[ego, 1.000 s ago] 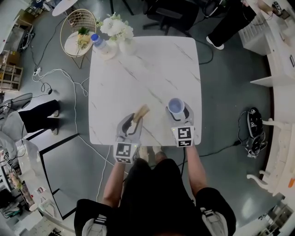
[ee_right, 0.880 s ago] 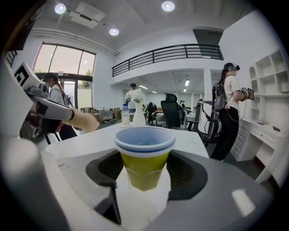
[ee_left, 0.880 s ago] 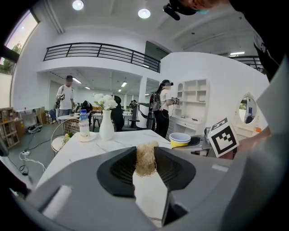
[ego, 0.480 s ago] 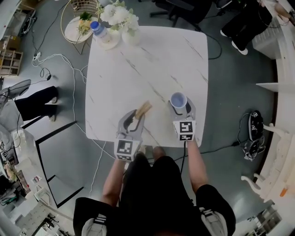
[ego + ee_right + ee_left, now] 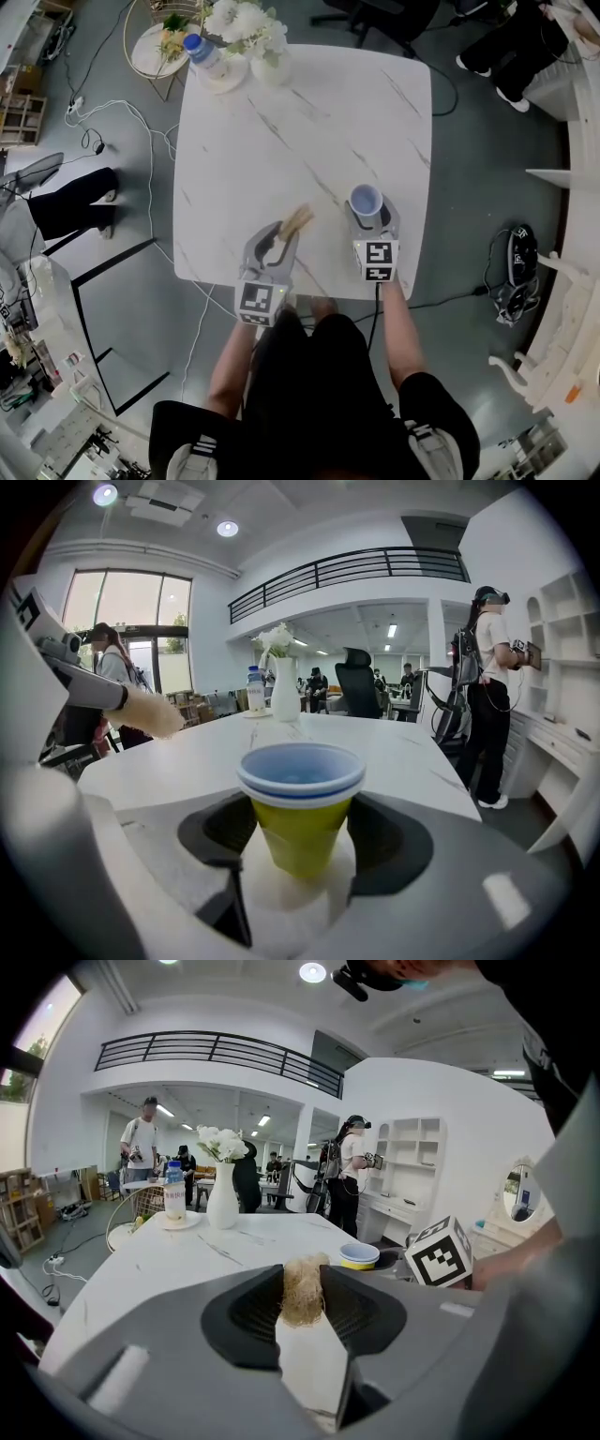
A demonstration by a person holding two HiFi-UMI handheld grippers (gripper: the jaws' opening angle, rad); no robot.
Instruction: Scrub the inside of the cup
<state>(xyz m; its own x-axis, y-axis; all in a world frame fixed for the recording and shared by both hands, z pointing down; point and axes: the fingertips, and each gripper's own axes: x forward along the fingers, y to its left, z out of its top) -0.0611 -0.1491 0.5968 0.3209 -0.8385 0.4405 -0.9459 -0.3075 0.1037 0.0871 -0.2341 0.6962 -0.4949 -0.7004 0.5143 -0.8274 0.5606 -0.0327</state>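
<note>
Right gripper view, what've we got?
— Our right gripper [image 5: 302,850] clamps yellow cup [image 5: 298,808]: upright, blue inside, over marble table [image 5: 309,122] nr edge.
— & left?
— Left gripper [image 5: 302,1307] pinches fibre scrubber [image 5: 303,1288], beside cup, apart.

Grey hand-held tongs, black striped clothing.
The left tongs [image 5: 274,239] and right tongs [image 5: 367,214] have pale grey moulded bodies with dark ribbed pads inside the jaws. Each carries a white cube [image 5: 260,300] printed with black square markers. A thin dark cable [image 5: 374,319] runs from the right one. The person wears a black top with white-striped short sleeves [image 5: 192,450].
</note>
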